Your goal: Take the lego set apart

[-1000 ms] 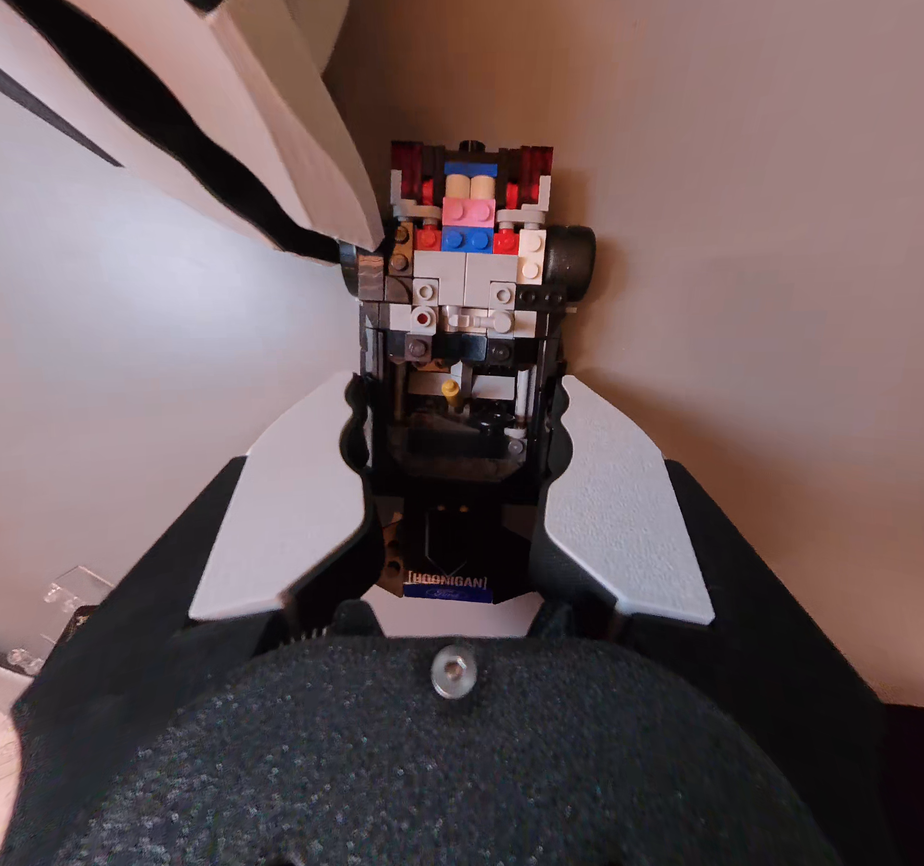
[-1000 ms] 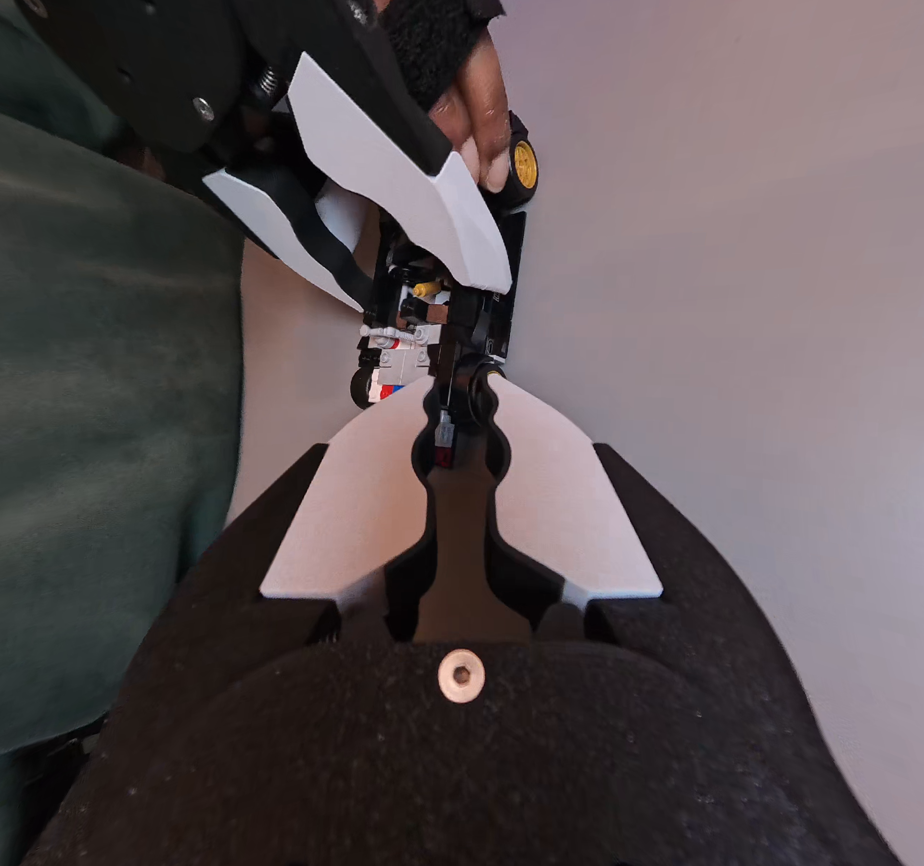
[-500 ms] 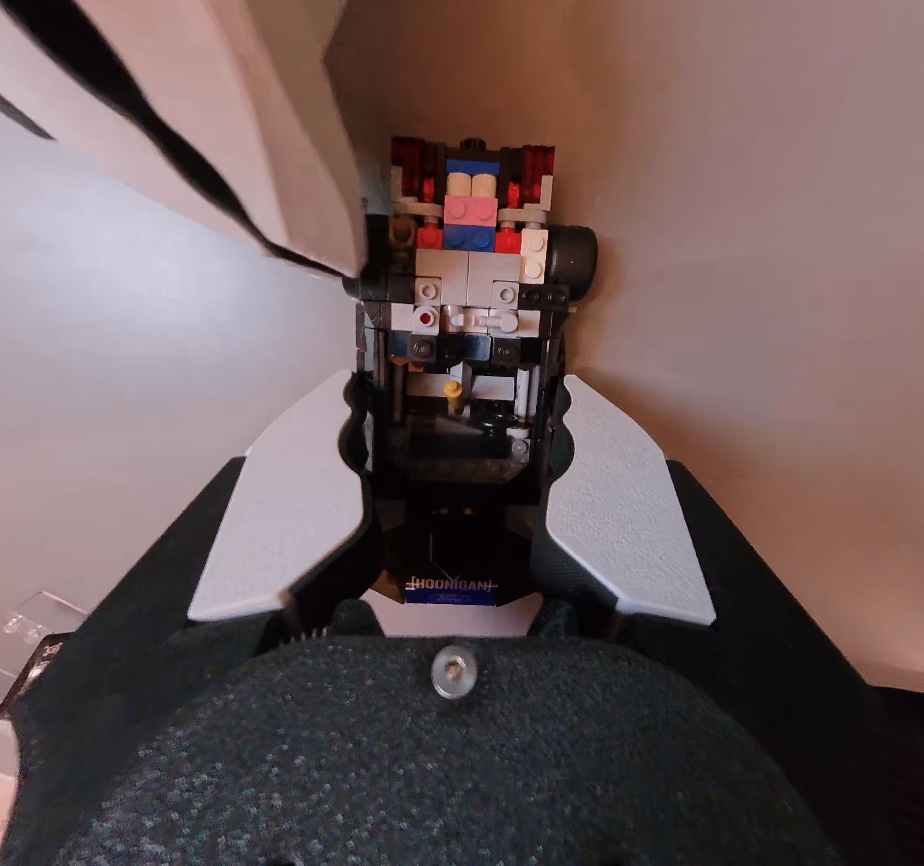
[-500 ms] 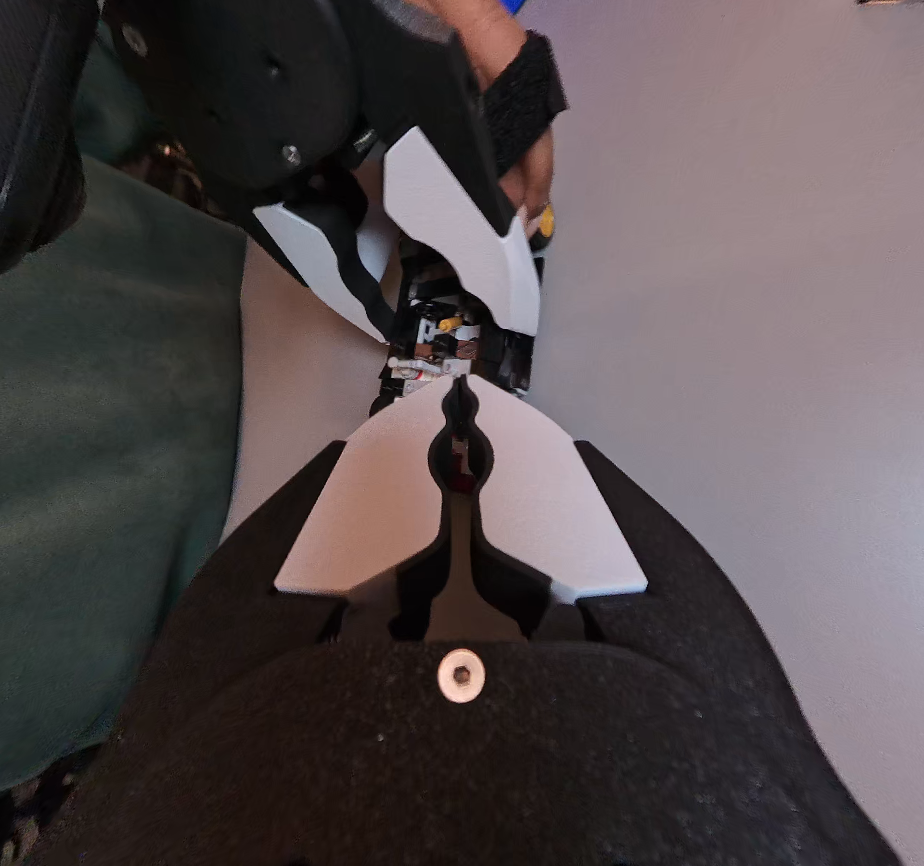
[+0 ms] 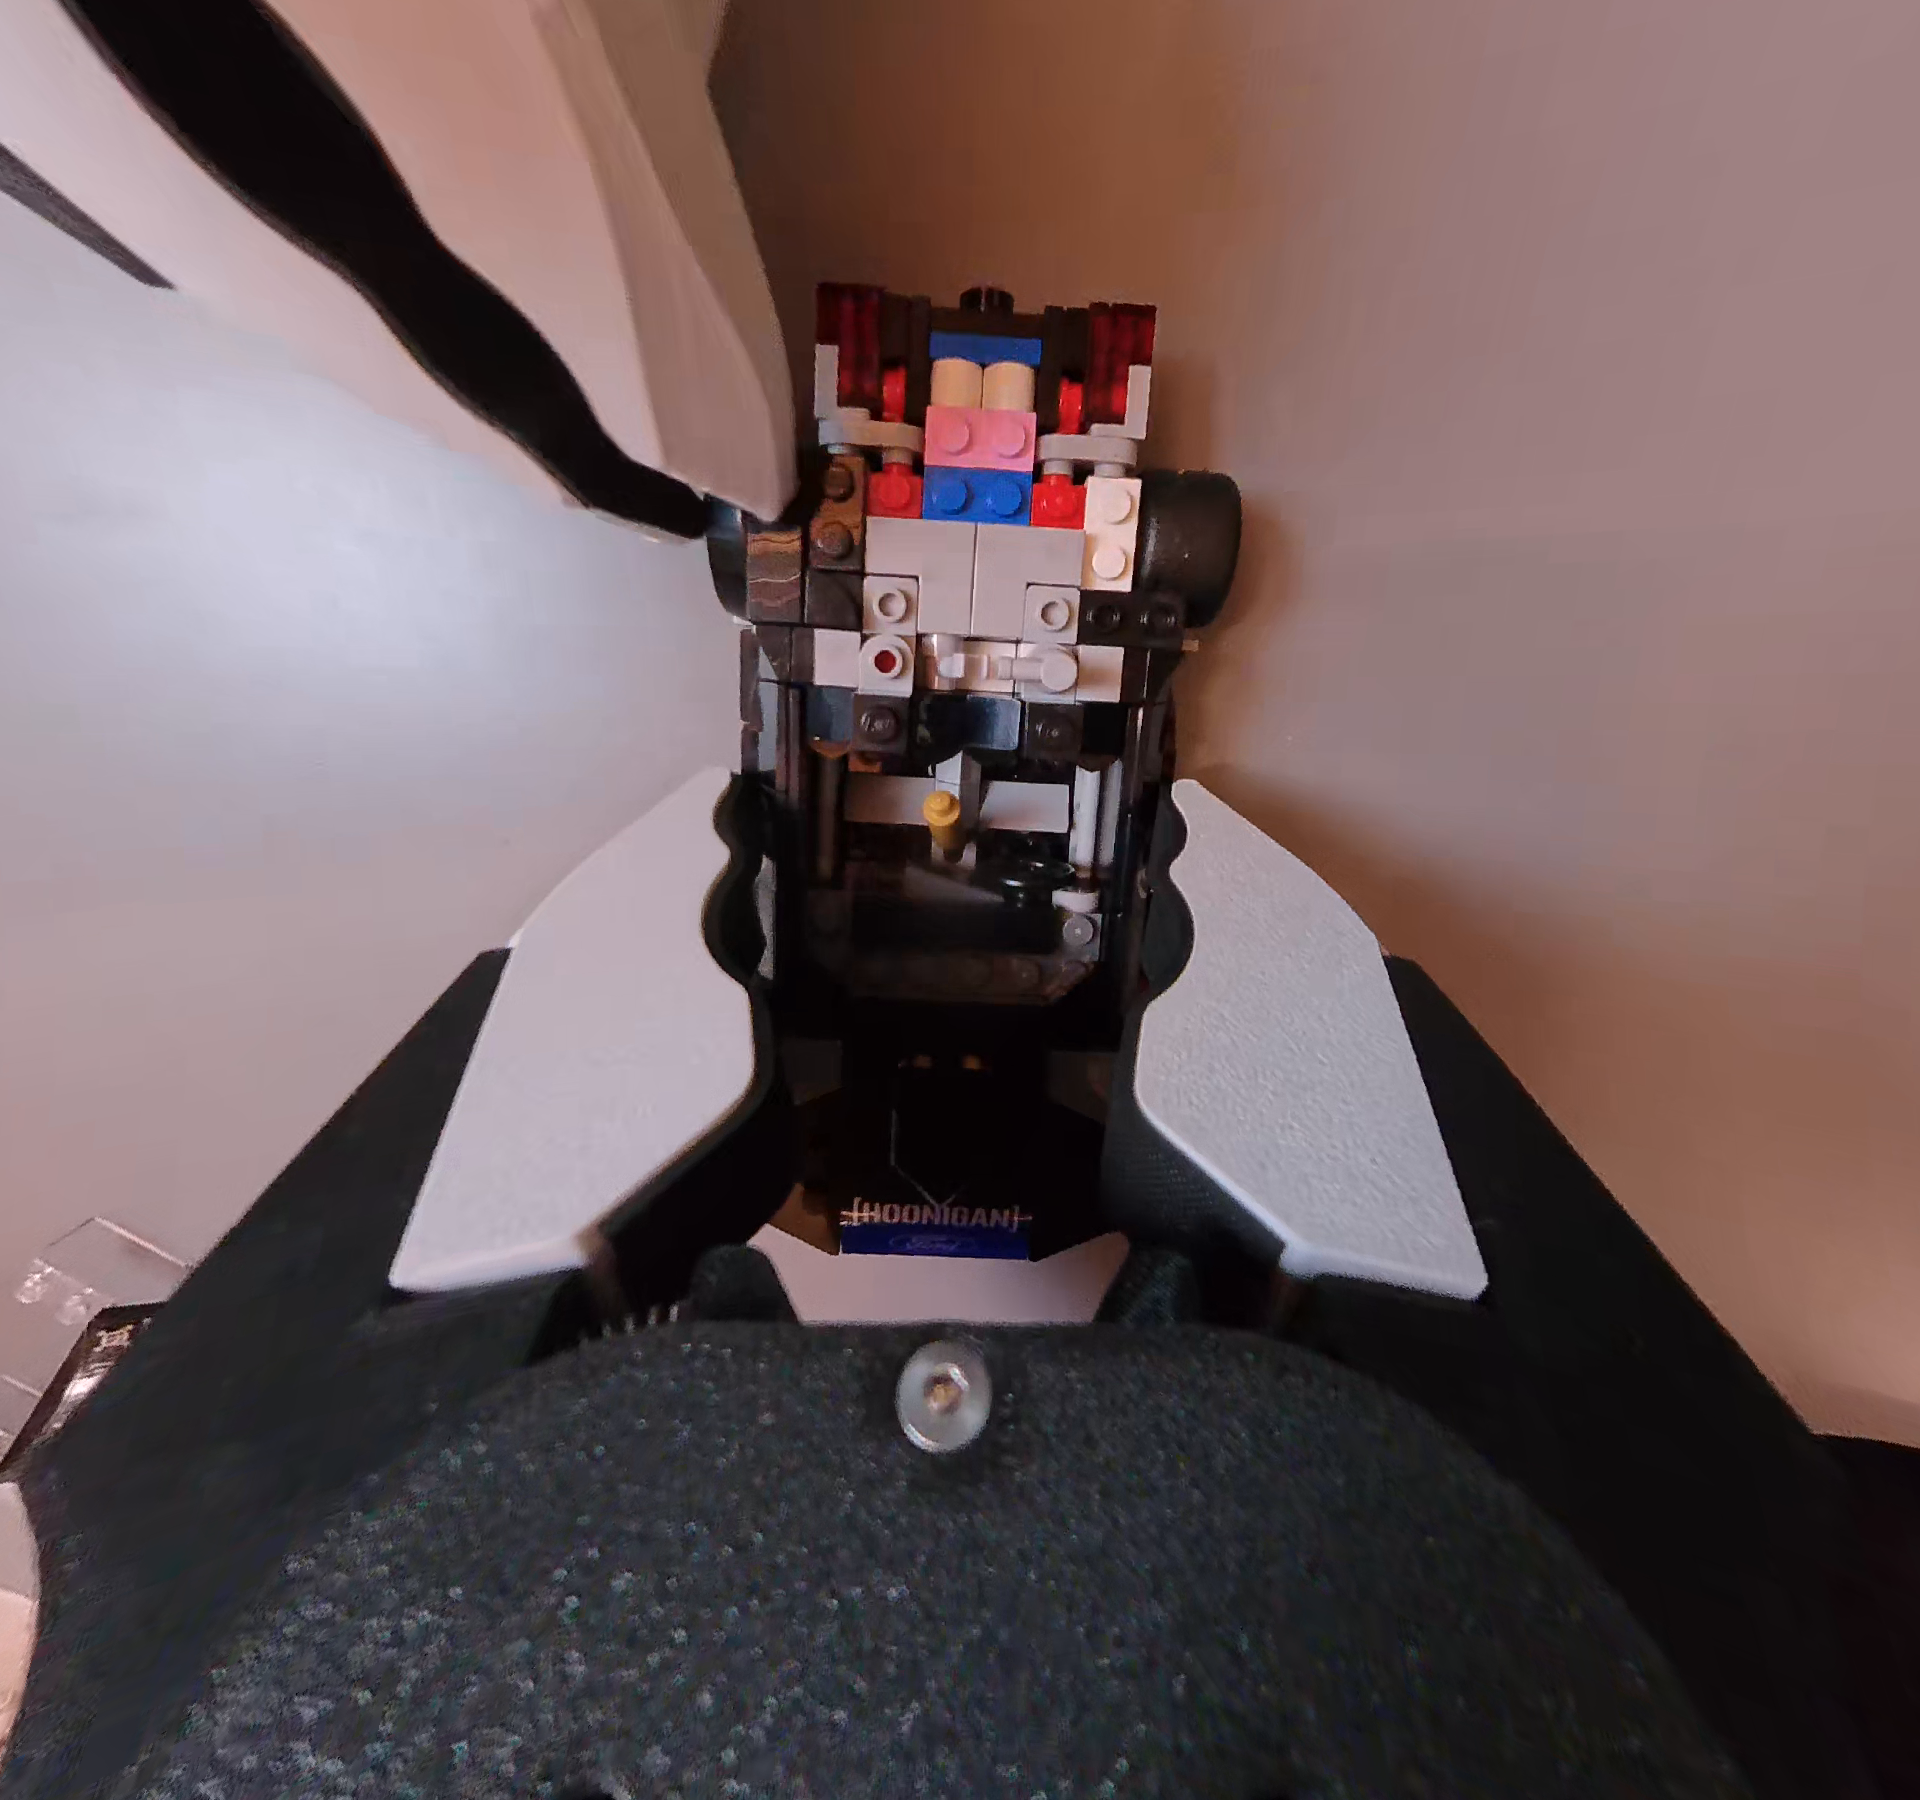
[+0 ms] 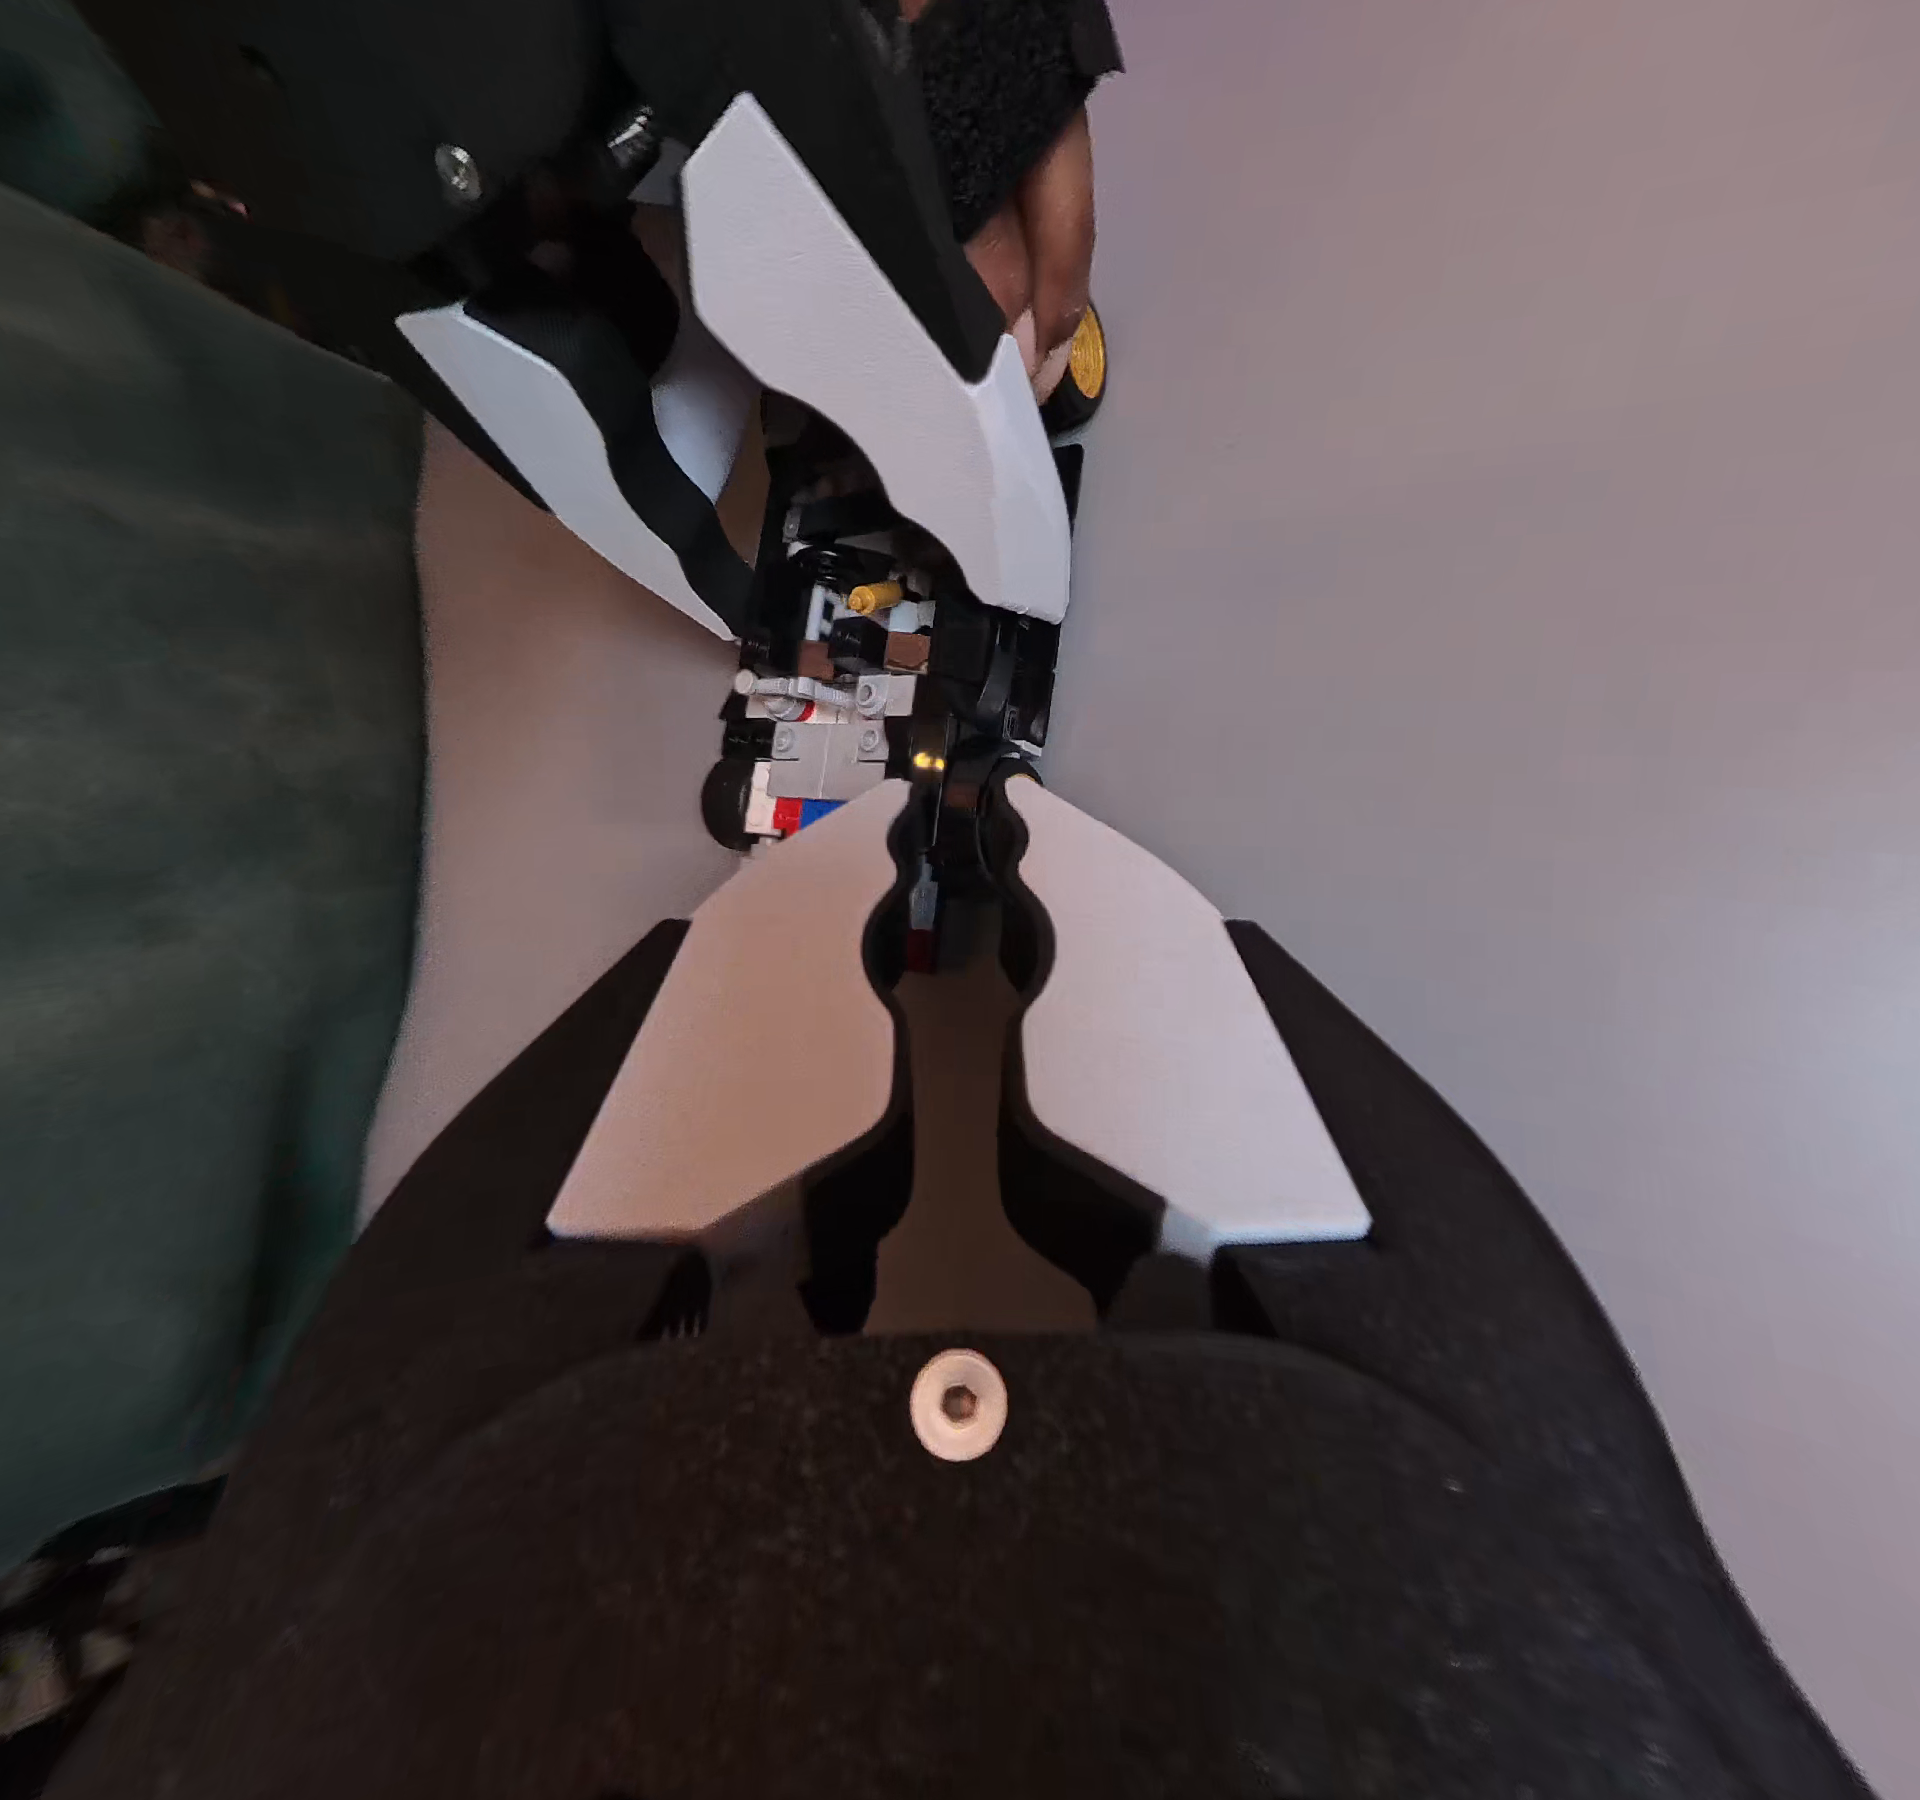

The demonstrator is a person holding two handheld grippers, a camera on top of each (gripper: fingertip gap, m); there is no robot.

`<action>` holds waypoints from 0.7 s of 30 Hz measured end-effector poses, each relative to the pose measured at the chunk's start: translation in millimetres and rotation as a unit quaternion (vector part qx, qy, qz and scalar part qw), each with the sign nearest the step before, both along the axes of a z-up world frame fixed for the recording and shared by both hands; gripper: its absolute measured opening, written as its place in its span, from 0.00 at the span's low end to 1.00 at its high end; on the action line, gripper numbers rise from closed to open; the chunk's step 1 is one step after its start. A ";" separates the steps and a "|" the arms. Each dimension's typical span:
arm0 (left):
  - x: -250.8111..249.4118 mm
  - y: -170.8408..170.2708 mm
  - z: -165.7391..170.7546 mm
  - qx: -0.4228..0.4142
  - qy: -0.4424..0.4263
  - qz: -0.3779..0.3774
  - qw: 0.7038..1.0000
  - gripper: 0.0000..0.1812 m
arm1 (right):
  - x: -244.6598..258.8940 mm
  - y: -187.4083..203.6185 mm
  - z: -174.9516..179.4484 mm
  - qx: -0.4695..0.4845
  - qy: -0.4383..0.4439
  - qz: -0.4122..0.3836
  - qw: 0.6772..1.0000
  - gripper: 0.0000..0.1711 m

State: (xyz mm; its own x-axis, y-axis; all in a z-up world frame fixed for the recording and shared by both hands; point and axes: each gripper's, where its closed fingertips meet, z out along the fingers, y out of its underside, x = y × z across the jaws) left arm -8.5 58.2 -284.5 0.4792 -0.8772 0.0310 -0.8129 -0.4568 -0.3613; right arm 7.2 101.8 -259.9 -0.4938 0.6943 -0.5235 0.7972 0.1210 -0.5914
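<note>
Lego car (image 5: 966, 711), partly stripped, is held clear above the pale worktop (image 5: 1558, 400) between both of my tools. My left gripper (image 5: 951, 877) has its white fingers (image 5: 613, 1033) clamped on the two flanks of the black front half, so the hood with its blue sticker (image 5: 940, 1231) lies back between them toward the camera. The exposed rear points away from me: grey plates, a pink brick (image 5: 980, 436) above a blue one, red studs to either side, translucent red pieces at the far end. One black wheel (image 5: 1190, 545) stands out on the right flank of the car. A small yellow peg (image 5: 942, 810) sits upright in the open cabin.

My right gripper (image 6: 956, 815) comes in from the far left in the left wrist view, its tips meeting the car at the rear left corner (image 5: 779, 545). In the right wrist view its fingers (image 6: 1143, 1023) are drawn nearly together and nip a narrow black piece (image 6: 940, 903) at that corner of the model; the exact part is too dark to name. A tiny yellow glint shows just beyond the tips.

Beyond the car in that view, the left gripper (image 6: 894, 597) reaches down across it, and a hand (image 6: 1044, 223) with a black strap grips its body. A wheel with a yellow hub (image 6: 1081, 363) shows just beside the fingertips of that hand. Dark green cloth (image 6: 187, 711) fills the left edge. Clear plastic pieces (image 5: 83, 1262) lie on the worktop at the lower left of the left wrist view.
</note>
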 end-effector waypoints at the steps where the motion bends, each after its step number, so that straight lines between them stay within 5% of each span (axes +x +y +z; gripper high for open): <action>1: 0.1 0.3 0.1 0.000 0.000 0.000 1.000 0.40 | -1.6 1.5 3.4 0.009 0.019 0.000 1.000 0.03; 11: 0.9 0.7 0.4 0.002 -0.003 0.002 1.000 0.40 | -4.3 13.5 10.8 -0.024 0.032 -0.042 0.998 0.00; 16: 0.9 0.7 0.4 0.004 -0.003 0.001 1.000 0.40 | 2.6 17.9 3.0 -0.029 0.009 -0.044 0.999 0.15; 21: 2.3 1.2 0.5 0.005 -0.005 -0.001 1.000 0.40 | 5.2 -0.8 -5.7 -0.035 -0.018 -0.016 0.999 0.13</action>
